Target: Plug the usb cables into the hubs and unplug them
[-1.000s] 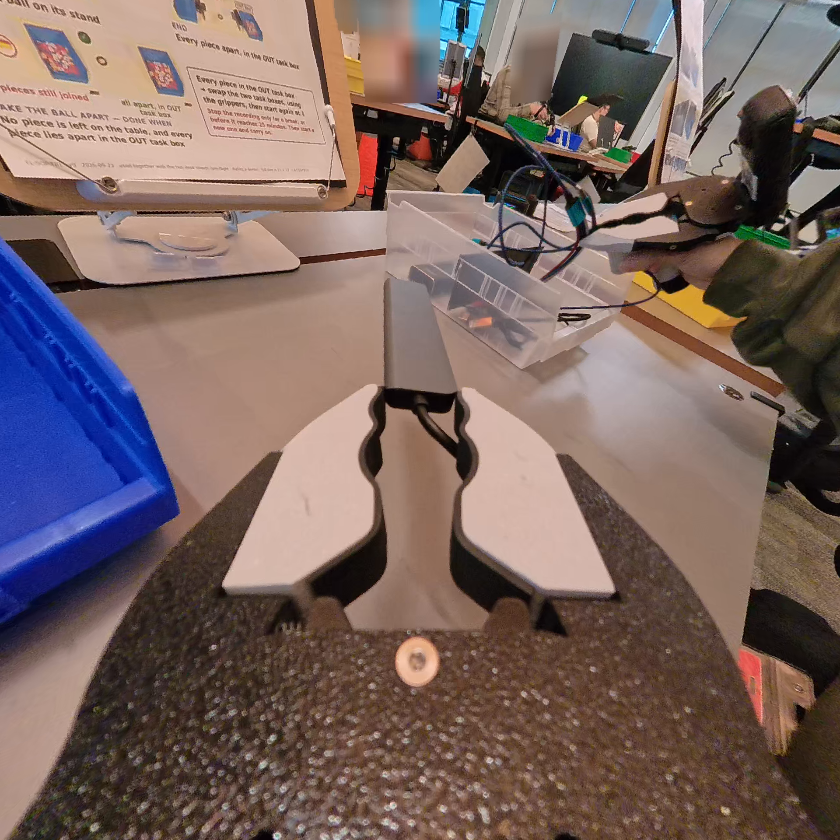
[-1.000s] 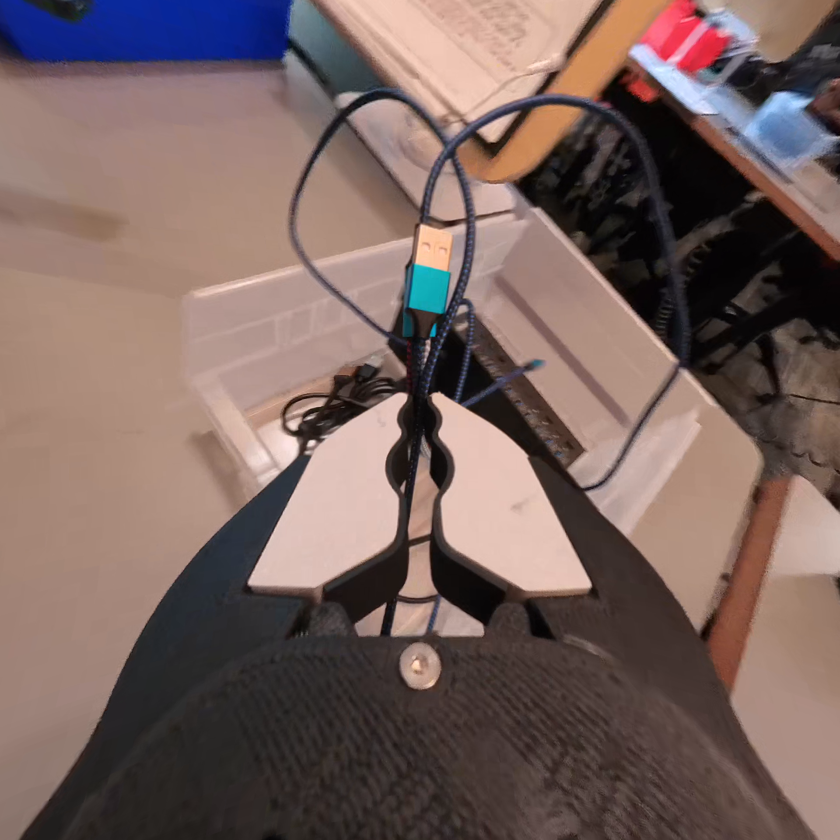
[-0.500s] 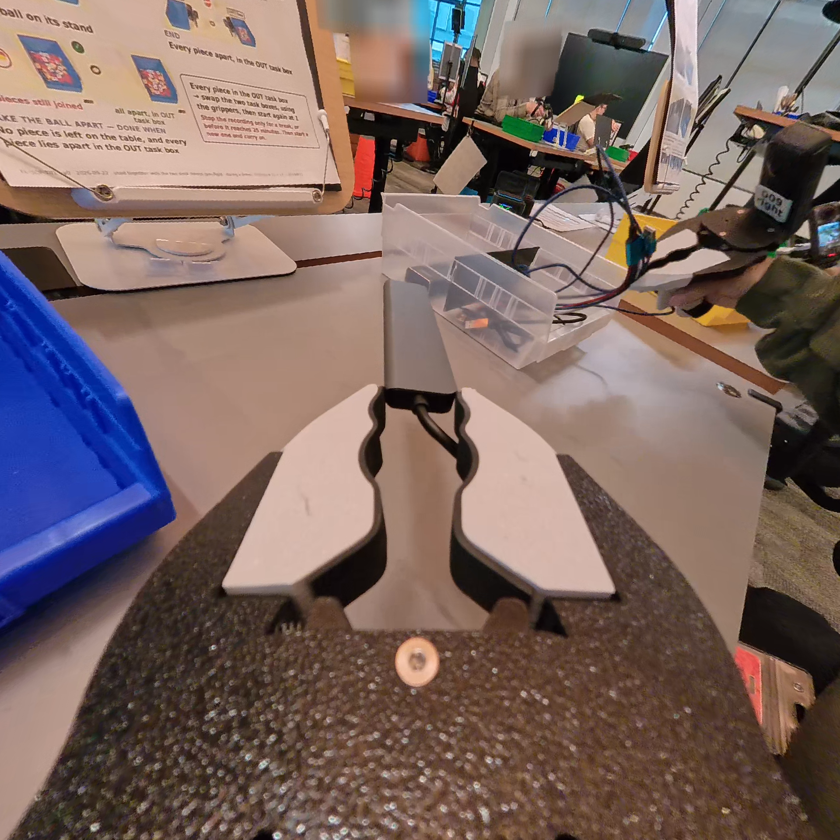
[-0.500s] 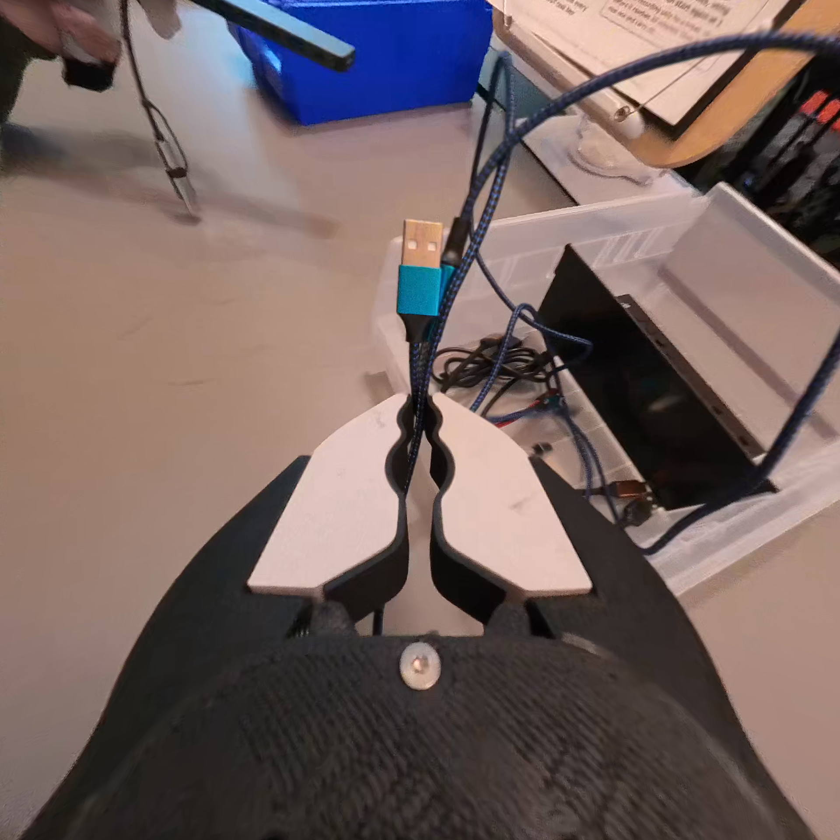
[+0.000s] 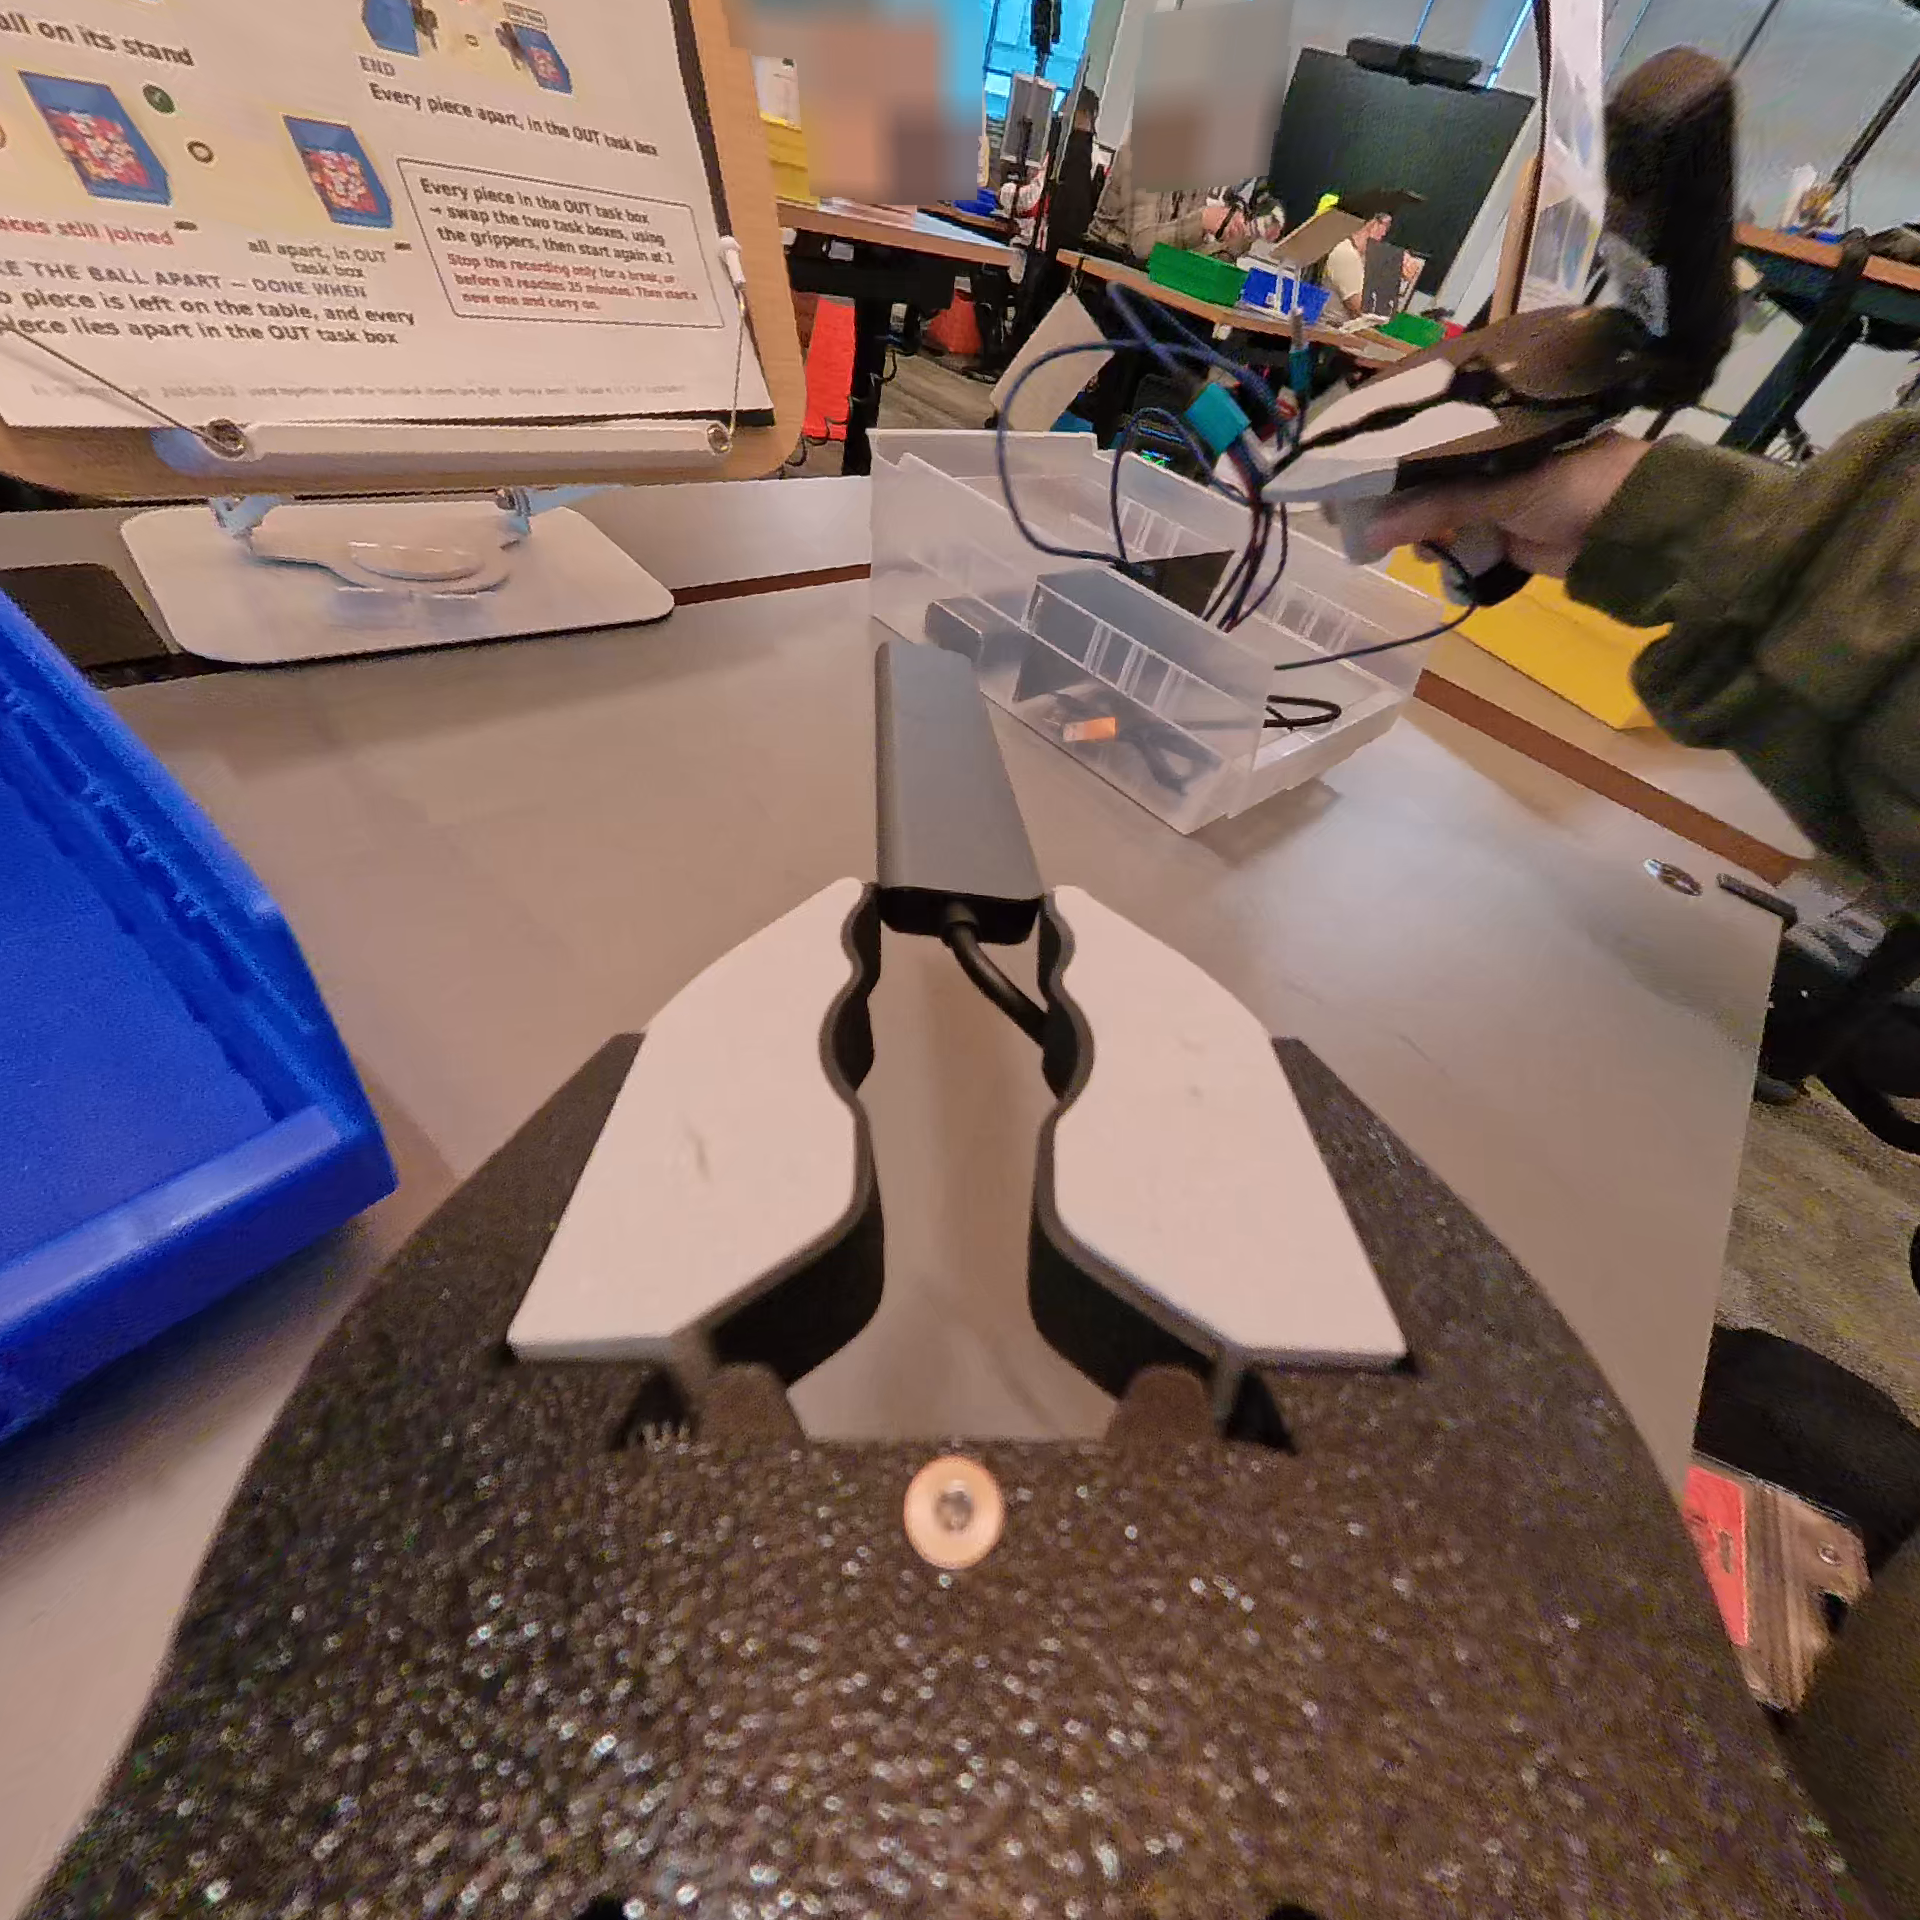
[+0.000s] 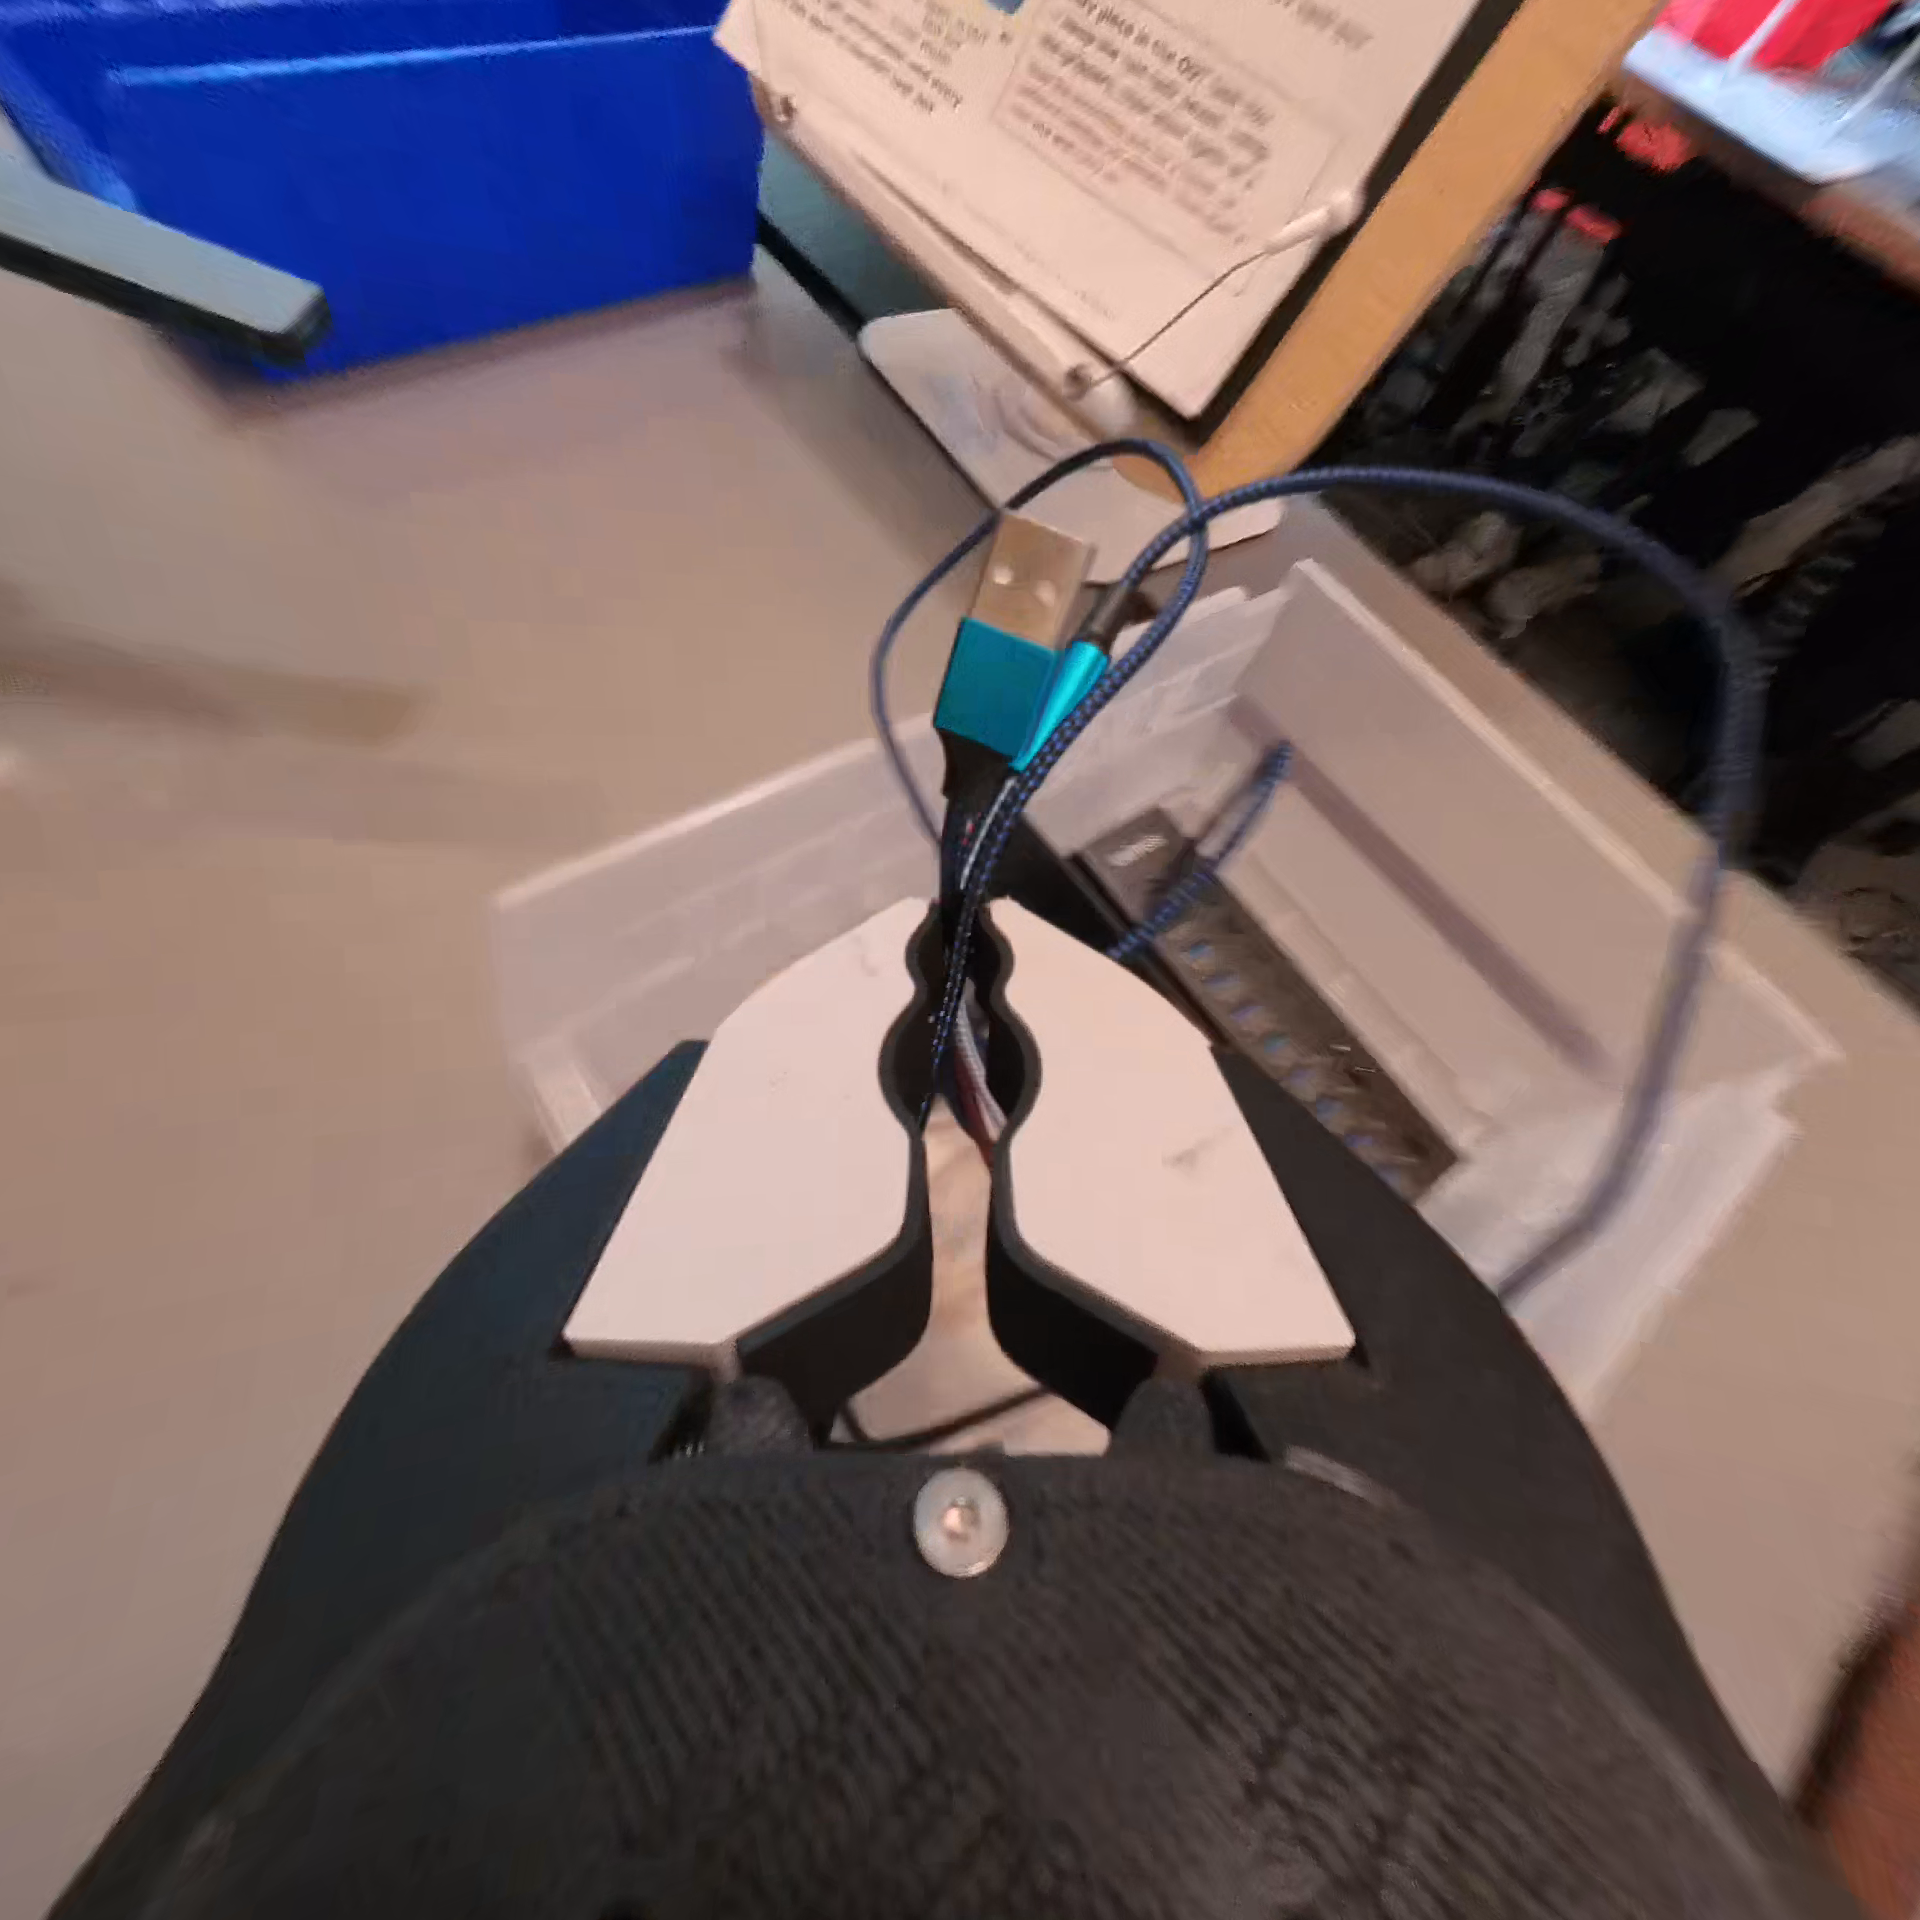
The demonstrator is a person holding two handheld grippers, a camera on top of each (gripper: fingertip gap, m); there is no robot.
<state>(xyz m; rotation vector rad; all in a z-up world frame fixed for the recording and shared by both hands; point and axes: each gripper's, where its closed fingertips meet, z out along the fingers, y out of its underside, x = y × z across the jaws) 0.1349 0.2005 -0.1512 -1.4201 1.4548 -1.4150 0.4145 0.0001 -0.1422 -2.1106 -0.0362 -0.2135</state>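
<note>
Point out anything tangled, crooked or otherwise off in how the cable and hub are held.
The right gripper pinches several strands of the blue braided cable bunched together, not the teal USB plug, which sticks out tilted with loose loops around it. The left gripper holds the grey hub squarely.

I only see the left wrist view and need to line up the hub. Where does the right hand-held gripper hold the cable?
Observer: On the braided cord, just below the teal plug. The plug itself sticks out free.
Operator: Which way does the plug point?
Observer: Its metal tip points away from the grip, tilted to the right.
Operator: Is anything else caught in that grip?
Observer: A thinner teal connector lies against the plug's side.
</note>
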